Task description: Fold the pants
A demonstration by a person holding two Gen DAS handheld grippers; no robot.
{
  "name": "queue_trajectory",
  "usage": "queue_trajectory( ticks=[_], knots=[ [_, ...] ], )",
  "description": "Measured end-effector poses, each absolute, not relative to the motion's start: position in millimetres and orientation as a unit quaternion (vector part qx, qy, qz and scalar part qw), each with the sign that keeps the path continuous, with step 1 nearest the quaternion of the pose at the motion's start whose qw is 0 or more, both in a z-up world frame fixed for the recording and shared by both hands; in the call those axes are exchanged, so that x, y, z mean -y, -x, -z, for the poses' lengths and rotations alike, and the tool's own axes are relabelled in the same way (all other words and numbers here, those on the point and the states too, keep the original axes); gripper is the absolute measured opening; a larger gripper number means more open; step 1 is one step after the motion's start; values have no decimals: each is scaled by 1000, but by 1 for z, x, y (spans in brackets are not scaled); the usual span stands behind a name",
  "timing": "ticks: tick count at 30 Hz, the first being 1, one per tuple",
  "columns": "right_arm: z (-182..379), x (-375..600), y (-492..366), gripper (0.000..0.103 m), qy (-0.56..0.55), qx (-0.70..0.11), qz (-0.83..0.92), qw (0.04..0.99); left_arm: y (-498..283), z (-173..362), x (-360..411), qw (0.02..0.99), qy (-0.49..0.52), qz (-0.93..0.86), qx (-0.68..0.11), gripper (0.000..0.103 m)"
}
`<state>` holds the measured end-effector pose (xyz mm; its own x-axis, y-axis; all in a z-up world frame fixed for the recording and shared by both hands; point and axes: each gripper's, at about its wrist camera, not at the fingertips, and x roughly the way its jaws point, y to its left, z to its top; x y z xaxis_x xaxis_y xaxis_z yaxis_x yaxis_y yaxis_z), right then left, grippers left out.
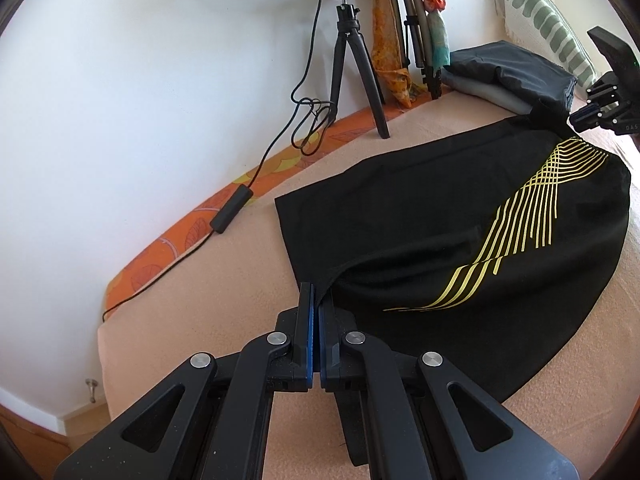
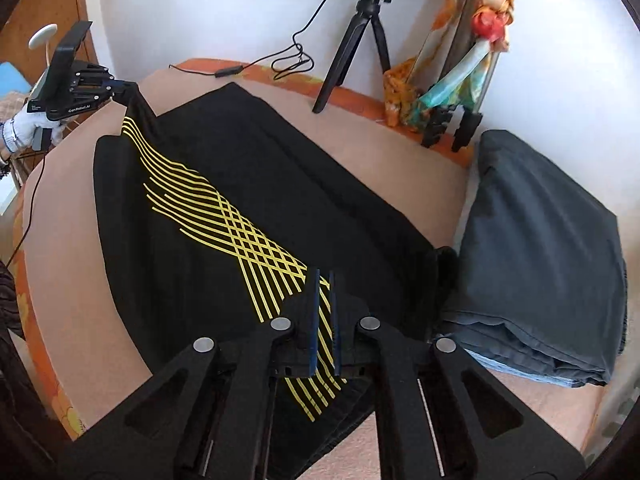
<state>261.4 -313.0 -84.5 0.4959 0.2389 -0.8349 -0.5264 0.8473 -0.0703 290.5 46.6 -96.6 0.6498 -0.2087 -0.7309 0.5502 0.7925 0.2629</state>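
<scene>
i keep my left gripper (image 1: 316,294) clamped on a corner of the pants (image 1: 460,216) to hold the fold taut — they lie on the bed (image 1: 224,292); my right gripper (image 2: 325,280) is slightly parted, gripping nothing.

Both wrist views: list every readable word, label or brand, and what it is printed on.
"GenRobot.AI": white lettering on the left gripper body, right wrist view.
"DAS...": cut-off lettering on the right gripper body, left wrist view.
Small label above "GenRobot.AI": too small to read.
The black pants carry yellow stripes only, no text.
</scene>
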Motion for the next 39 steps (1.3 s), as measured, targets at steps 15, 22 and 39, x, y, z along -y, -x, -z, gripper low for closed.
queue_trajectory(
  ticks=[15,22,39],
  knots=[
    [126,317,-251,4,220,-486,-205,821,-291,106,-49,870,-239,219,-372,0],
    [64,325,-220,3,197,-405,-157,879,-286,96,-51,873,-246,216,-362,0],
    [53,331,-290,3,201,-381,-45,901,-385,90,-8,872,-274,194,-357,0]
  ],
)
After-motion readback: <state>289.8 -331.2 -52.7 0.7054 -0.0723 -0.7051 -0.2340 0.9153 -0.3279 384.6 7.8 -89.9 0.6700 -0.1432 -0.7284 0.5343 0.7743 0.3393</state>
